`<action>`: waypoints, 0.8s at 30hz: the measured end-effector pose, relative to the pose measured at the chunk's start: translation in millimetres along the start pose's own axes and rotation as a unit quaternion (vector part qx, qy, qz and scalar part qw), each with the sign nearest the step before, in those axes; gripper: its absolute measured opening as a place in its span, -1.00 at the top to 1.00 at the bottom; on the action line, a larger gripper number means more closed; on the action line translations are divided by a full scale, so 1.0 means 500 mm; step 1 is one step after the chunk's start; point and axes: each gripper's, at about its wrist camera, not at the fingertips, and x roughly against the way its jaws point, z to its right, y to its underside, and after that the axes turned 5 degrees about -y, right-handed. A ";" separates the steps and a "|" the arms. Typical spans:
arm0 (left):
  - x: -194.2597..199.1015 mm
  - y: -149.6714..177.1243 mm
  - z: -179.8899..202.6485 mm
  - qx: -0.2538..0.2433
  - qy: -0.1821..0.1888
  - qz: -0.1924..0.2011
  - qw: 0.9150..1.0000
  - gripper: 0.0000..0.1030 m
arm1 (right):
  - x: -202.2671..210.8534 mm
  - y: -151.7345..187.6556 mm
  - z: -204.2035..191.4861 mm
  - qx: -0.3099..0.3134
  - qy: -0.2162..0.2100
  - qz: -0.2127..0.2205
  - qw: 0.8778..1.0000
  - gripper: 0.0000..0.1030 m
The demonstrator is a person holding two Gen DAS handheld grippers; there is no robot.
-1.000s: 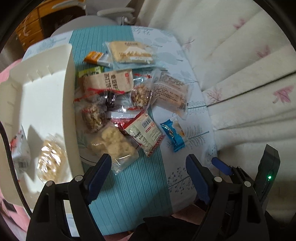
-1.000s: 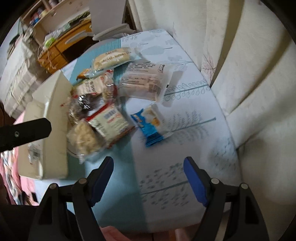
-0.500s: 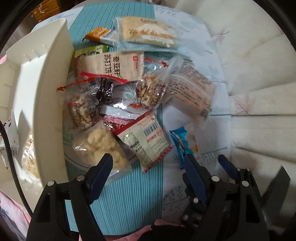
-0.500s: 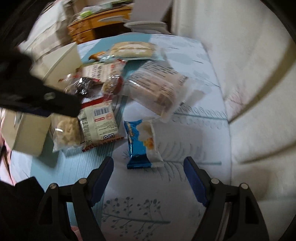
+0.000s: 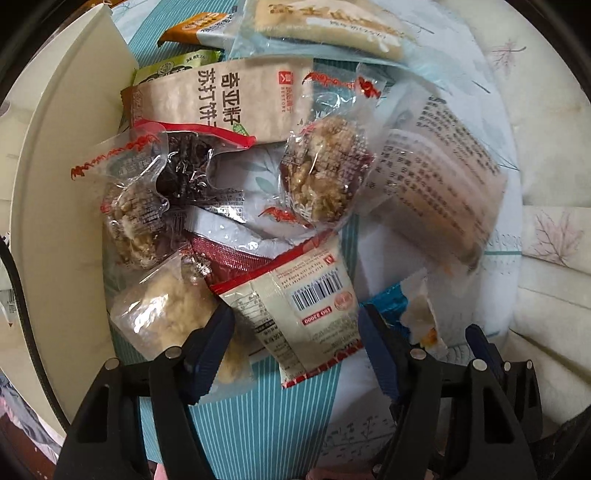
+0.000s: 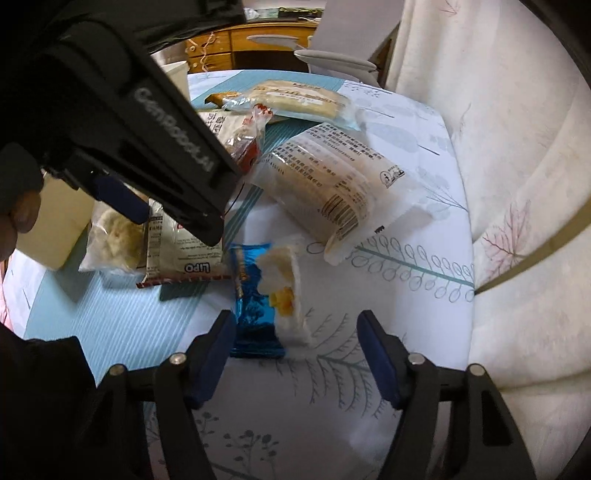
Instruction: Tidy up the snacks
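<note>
A heap of wrapped snacks lies on the patterned tablecloth. My left gripper [image 5: 295,332] is open, its jaws either side of the white LIPO packet with a red edge [image 5: 303,314], with a clear bag of pale puffed pieces [image 5: 166,314] under its left finger. My right gripper [image 6: 295,332] is open, low over the blue-and-white snack packet [image 6: 266,295], which lies between its jaws. The LIPO packet also shows in the right wrist view [image 6: 184,254]. The left gripper's body [image 6: 147,122] fills the upper left of the right wrist view.
A white storage box [image 5: 55,221] stands along the left of the heap. A big clear bread bag with printed text [image 6: 332,184] lies to the right. Nut clusters [image 5: 325,173], a beige cracker packet [image 5: 240,96] and a long flat packet [image 5: 325,22] lie further back. A cream curtain [image 6: 517,221] hangs at the right.
Both grippers have moved down and forward onto the heap. The left now straddles the LIPO packet, the right the blue packet. Both stay open.
</note>
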 end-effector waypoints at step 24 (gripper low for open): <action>-0.030 0.023 0.044 0.003 -0.028 0.031 0.999 0.16 | -0.009 0.009 -0.018 0.060 -0.017 0.006 0.998 0.10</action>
